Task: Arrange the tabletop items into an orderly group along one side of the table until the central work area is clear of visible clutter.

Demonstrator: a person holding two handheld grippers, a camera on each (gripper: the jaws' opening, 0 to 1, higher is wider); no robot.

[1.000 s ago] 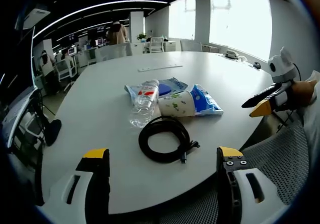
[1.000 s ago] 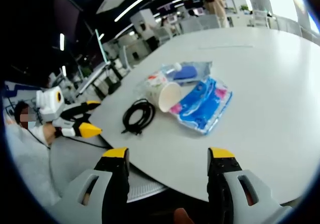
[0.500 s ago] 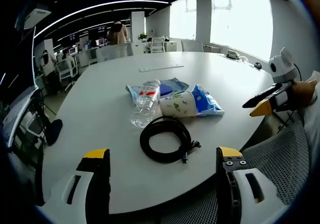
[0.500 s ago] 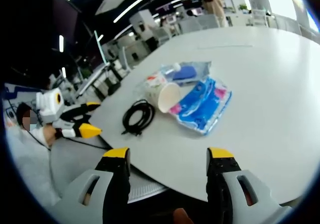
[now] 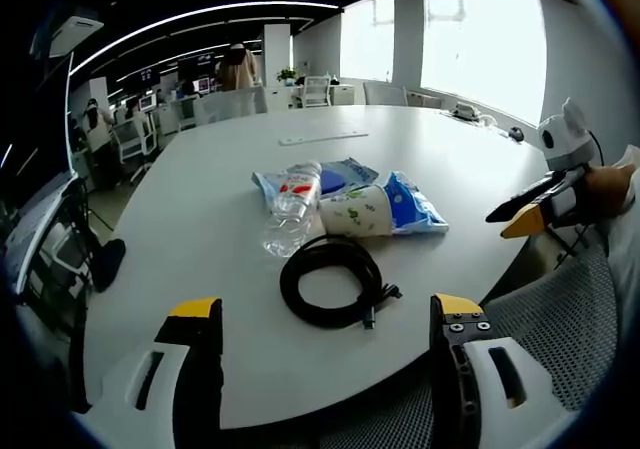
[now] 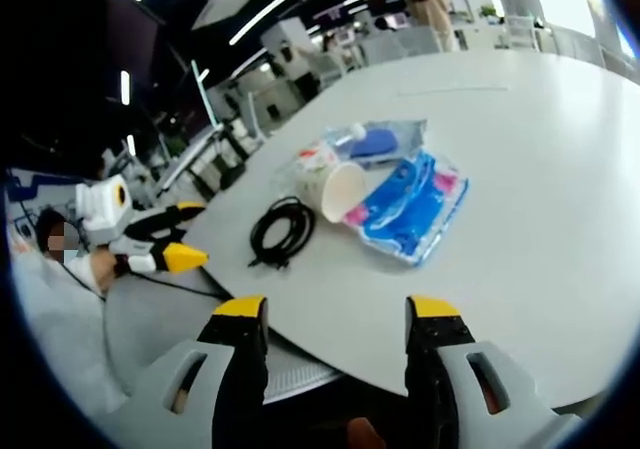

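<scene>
We see a small cluster near the table's front edge: a coiled black cable, a clear water bottle lying on its side, a tipped paper cup, and two blue packets behind them. The bottle's long axis runs away from us. Our left gripper, jaws apart and empty, sits just short of the table edge, straight in front of the cable. Our right gripper, also apart and empty, hangs off the table's side, farther from the cluster, so the left looks nearer.
</scene>
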